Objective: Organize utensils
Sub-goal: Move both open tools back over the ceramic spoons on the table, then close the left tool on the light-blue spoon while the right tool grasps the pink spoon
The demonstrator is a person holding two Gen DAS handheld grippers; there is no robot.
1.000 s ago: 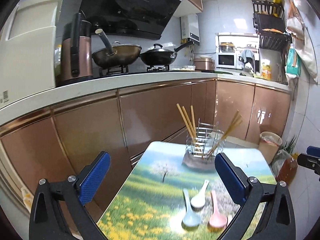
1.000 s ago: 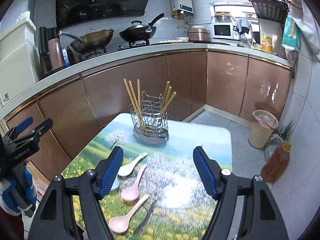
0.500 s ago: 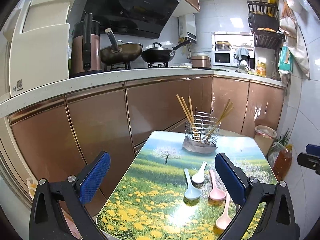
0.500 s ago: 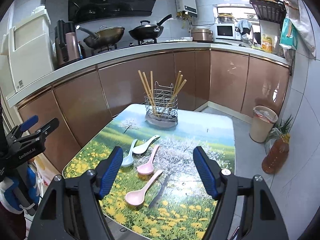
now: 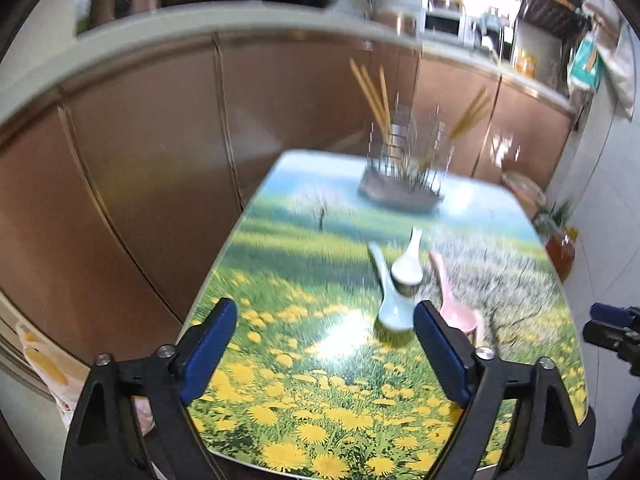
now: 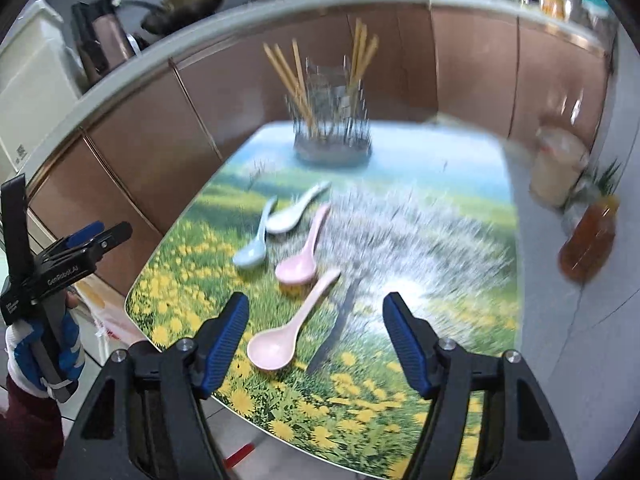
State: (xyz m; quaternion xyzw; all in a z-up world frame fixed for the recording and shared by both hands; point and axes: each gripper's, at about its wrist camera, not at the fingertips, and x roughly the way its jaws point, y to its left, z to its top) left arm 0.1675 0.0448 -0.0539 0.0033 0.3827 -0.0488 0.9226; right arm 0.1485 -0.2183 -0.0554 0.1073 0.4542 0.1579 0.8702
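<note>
Oil bottle (image 6: 587,242) beside bin (image 6: 558,168)

Glossy printed table (image 6: 400,420) throwing glare, smooth glazed spoons (image 6: 298,266) on it, wire metal holder (image 6: 332,140) at its far end with matt wooden chopsticks (image 6: 290,76), shiny copper-toned cabinets (image 5: 140,152) behind

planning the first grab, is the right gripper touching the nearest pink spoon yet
Apart. In the right wrist view the right gripper is open, with bare table between its fingertips and the pink spoon.
</note>
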